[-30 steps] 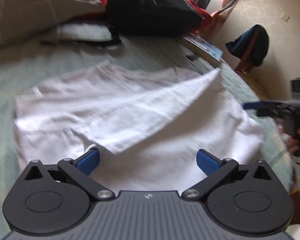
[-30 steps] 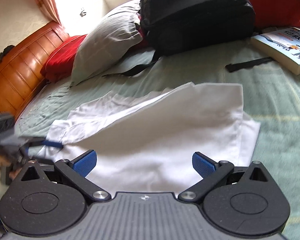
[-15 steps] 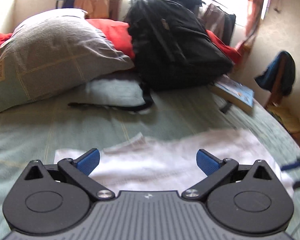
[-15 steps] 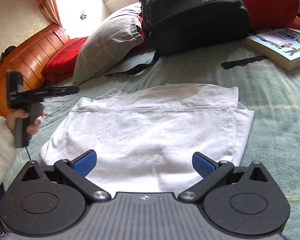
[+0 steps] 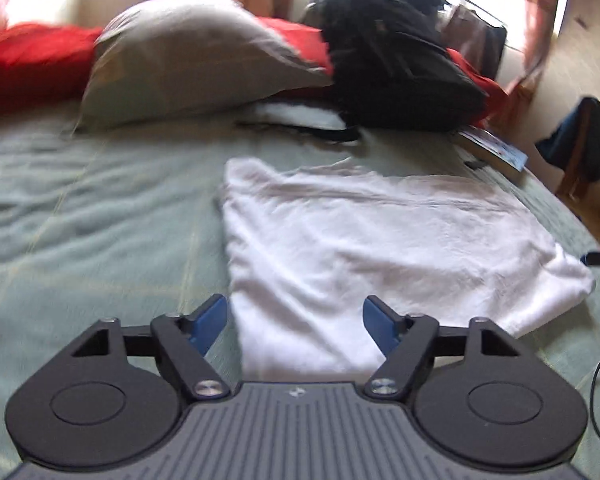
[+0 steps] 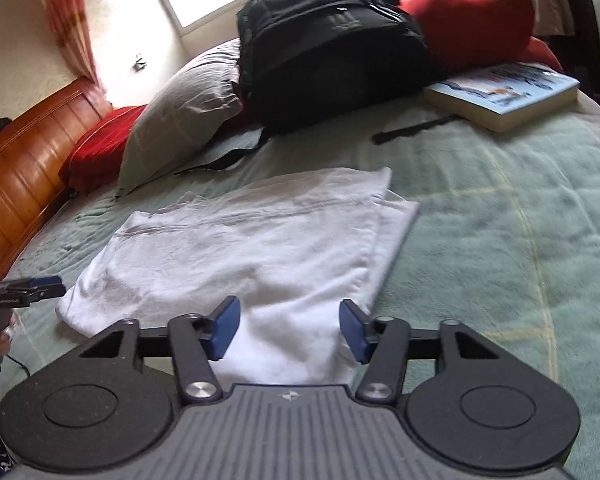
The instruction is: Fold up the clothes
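Observation:
A white garment lies folded flat on the green bedspread. My left gripper hovers low over its near left corner with the jaws closing. Cloth lies between the blue pads, which do not press on it. In the right wrist view the same garment shows two stacked layers at its right edge. My right gripper sits at the near right corner, jaws closing with cloth between them and no squeeze visible. The left gripper appears at the far left, held by a hand.
A black backpack, a grey pillow and red pillows crowd the far side of the bed. A thick book lies at the far right, a wooden headboard on the left. A chair with dark clothing stands beside the bed.
The raised flap of the garment has been laid flat over the rest. Both grippers have swung to the garment's near corners, and their jaws have narrowed from wide open.

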Available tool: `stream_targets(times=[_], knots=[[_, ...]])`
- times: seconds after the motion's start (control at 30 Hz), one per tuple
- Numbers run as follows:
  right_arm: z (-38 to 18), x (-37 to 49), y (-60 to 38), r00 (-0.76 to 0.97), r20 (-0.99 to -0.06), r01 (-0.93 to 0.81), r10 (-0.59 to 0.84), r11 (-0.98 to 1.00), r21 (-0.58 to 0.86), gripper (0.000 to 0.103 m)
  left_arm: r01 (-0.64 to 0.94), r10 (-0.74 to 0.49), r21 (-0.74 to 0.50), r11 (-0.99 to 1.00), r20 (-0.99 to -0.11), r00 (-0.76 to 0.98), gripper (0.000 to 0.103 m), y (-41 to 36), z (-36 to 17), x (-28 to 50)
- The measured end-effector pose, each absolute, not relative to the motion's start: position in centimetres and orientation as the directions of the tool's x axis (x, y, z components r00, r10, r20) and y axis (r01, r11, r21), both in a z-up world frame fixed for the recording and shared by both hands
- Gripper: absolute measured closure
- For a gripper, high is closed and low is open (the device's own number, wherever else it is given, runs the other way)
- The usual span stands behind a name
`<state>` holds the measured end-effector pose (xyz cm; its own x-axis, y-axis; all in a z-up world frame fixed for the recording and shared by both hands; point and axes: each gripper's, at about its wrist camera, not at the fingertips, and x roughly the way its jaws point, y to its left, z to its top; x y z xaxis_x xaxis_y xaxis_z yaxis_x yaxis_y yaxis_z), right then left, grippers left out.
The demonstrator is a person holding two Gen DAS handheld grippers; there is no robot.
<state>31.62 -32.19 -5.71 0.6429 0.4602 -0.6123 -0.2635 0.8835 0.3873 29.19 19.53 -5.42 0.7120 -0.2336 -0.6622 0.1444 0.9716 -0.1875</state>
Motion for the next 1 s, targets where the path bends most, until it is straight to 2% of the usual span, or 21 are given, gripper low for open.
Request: stream_targets(times=[0.13,0.23,0.33,0.47,0.53,0.67,0.7,0.8,0.87,0.9,0.93,0.97,1.0], knots=[[-7.1,31.6,-32.9,0.634,-0.625,-0.215,0.455,0.881,0.422,0.049,0.100,-0.238,-0.238,0.966,-0.668,0.706,0.036,21.2,-6.2,28.2],[-7.7,31.3,-33.1,0.614,-0.622,-0.208,0.486,0.860,0.466,0.053,0.107,-0.292,-0.305,0.946,-0.665,0.687,0.036,21.7,-6.6,27.8],[-7.6,30.6,-33.0,0.596,-0.601,-0.237,0.532,0.832,0.501,0.055,0.127,-0.294,-0.287,0.950,-0.676,0.676,0.036,21.3,-7.1,27.5],[-7.8,30.6,-32.9,0.580,-0.581,-0.252,0.571,0.804,0.539,0.055,0.135,-0.330,-0.334,0.933,-0.644,0.690,0.036,21.7,-7.2,28.2],[-8.4,31.3,-32.8,0.568,-0.581,-0.244,0.583,0.793,0.558,0.056,0.133,-0.340,-0.353,0.926,-0.628,0.700,0.042,21.9,-7.1,28.6],[-8.4,31.1,-33.1,0.570,-0.574,-0.225,0.587,0.784,0.578,0.060,0.149,-0.361,-0.374,0.915,-0.598,0.715,0.043,22.4,-6.7,28.2],[-8.3,30.8,-33.0,0.569,-0.574,-0.236,0.589,0.785,0.572,0.061,0.143,-0.358,-0.371,0.917,-0.614,0.703,0.044,22.5,-7.0,28.3],[-8.1,30.7,-32.8,0.569,-0.591,-0.251,0.572,0.805,0.538,0.063,0.124,-0.340,-0.354,0.927,-0.654,0.676,0.054,22.4,-8.0,28.9],[-8.3,31.5,-32.8,0.581,-0.595,-0.239,0.556,0.815,0.529,0.064,0.113,-0.332,-0.351,0.929,-0.662,0.672,0.065,22.3,-8.5,29.3],[-8.3,31.9,-32.8,0.587,-0.593,-0.234,0.551,0.817,0.528,0.065,0.107,-0.337,-0.364,0.925,-0.660,0.671,0.075,22.3,-8.5,29.3],[-8.3,32.1,-32.8,0.587,-0.596,-0.228,0.548,0.818,0.528,0.073,0.102,-0.341,-0.374,0.922,-0.658,0.671,0.085,22.3,-8.4,29.4],[-8.4,32.1,-32.8,0.584,-0.602,-0.220,0.545,0.820,0.529,0.091,0.098,-0.328,-0.357,0.929,-0.669,0.667,0.091,22.2,-8.4,29.4],[-8.5,32.2,-32.8,0.580,-0.609,-0.211,0.542,0.822,0.530,0.098,0.094,-0.315,-0.342,0.935,-0.678,0.664,0.095,22.1,-8.4,29.3]])
